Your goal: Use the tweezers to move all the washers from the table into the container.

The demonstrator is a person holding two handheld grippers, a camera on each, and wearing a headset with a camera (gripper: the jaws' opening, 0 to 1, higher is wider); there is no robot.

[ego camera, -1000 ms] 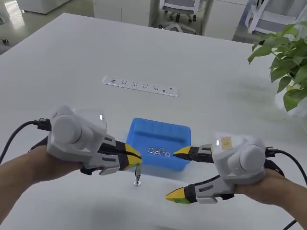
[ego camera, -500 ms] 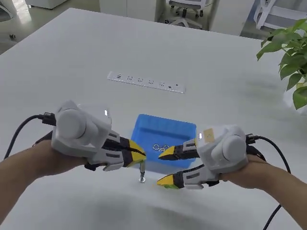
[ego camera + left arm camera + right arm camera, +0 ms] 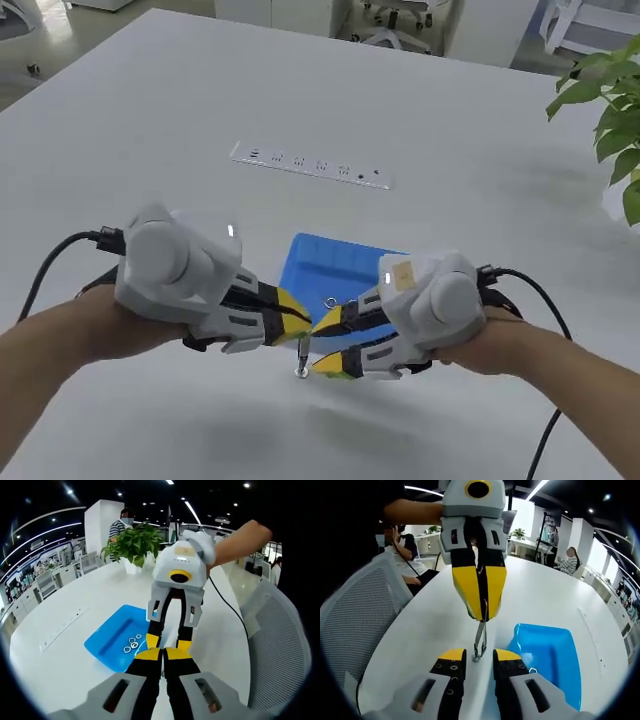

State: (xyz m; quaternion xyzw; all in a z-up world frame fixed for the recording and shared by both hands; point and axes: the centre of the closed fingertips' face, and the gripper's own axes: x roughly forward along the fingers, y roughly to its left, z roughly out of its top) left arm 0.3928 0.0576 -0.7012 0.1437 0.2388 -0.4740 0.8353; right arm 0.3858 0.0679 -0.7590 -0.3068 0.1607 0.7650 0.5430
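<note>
L gripper (image 3: 298, 318) clamps tweezers (image 3: 302, 355), by container (image 3: 330, 255) edge

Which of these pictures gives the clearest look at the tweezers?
The right gripper view: the tweezers hang tip-down from the left gripper's shut jaws, close up. The head view gives a short tip below the grippers; the left gripper's own jaws cover them in its view.

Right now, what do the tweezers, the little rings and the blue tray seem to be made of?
The tweezers look like bare metal: thin, grey, with a bright sheen. The washers seem metal too: small silvery rings that glint. The container is probably moulded plastic: even bright blue, smooth, slightly glossy, with a rounded rim.
</note>
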